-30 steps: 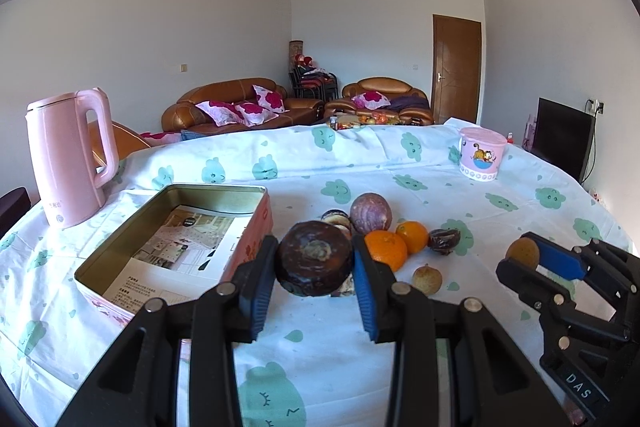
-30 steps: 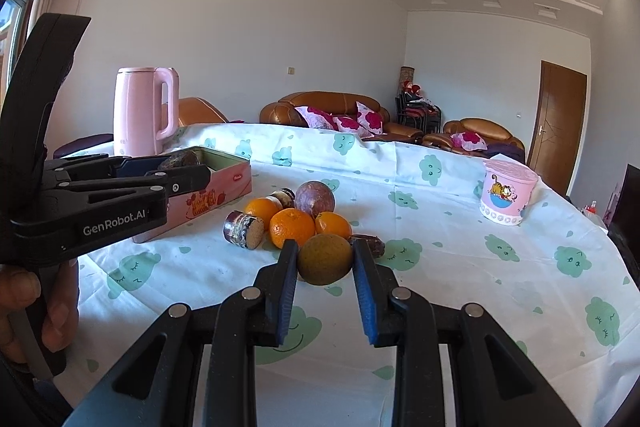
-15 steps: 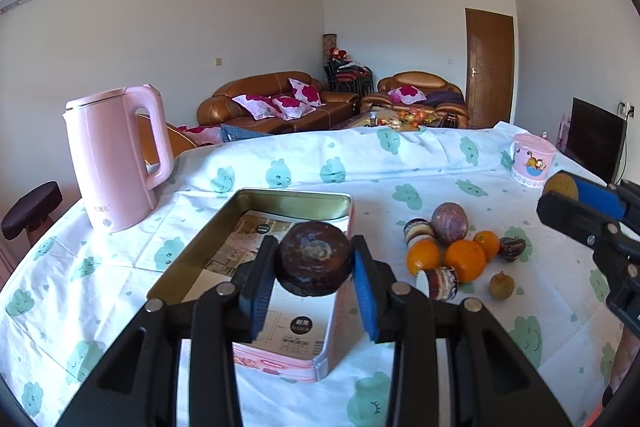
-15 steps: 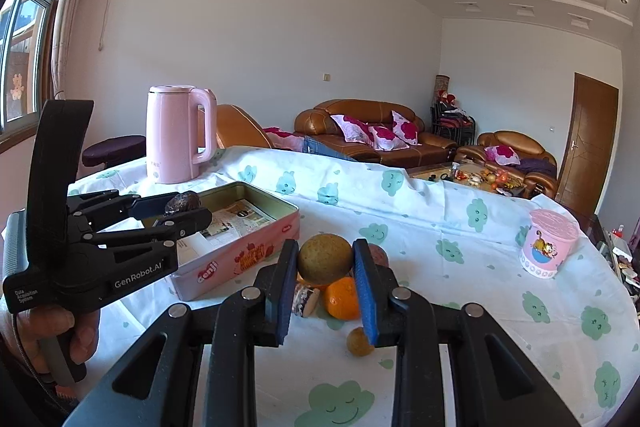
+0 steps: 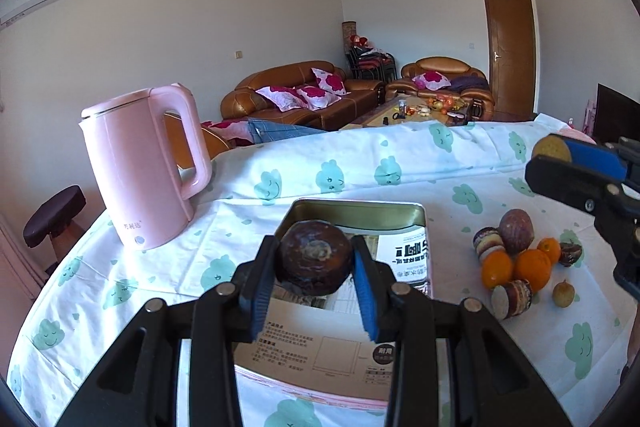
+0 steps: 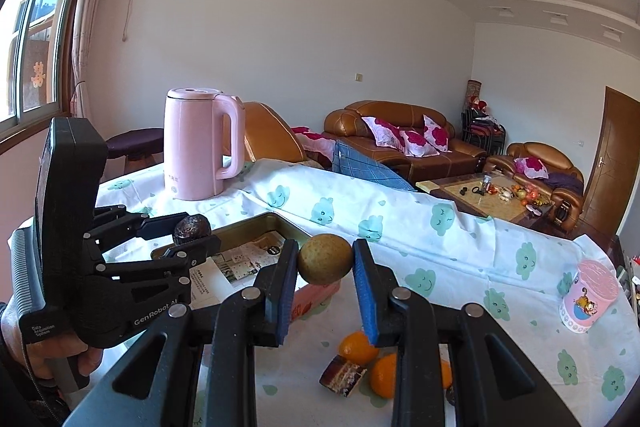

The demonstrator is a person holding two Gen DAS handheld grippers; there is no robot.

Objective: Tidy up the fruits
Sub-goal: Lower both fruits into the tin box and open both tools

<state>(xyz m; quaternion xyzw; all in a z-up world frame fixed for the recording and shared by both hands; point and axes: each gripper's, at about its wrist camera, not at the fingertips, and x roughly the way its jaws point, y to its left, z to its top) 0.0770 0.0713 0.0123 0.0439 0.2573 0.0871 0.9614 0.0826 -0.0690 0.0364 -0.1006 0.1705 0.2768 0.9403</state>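
My left gripper is shut on a dark brown round fruit and hovers over the open metal tin, which is lined with printed paper. In the right wrist view that same gripper shows at the left, above the tin. My right gripper is shut on a tan round fruit, held above the table just right of the tin; it shows at the right edge of the left wrist view. A pile of oranges, a purple fruit and small pieces lies right of the tin.
A pink kettle stands left of the tin on the cloud-print tablecloth. A pink cup sits near the table's far right. A person's hand grips the left handle. Sofas and a low table stand behind.
Both grippers have swung left and risen with their fruits. The left one went from the fruit pile to above the tin; the right one lifted from the pile to beside the tin.
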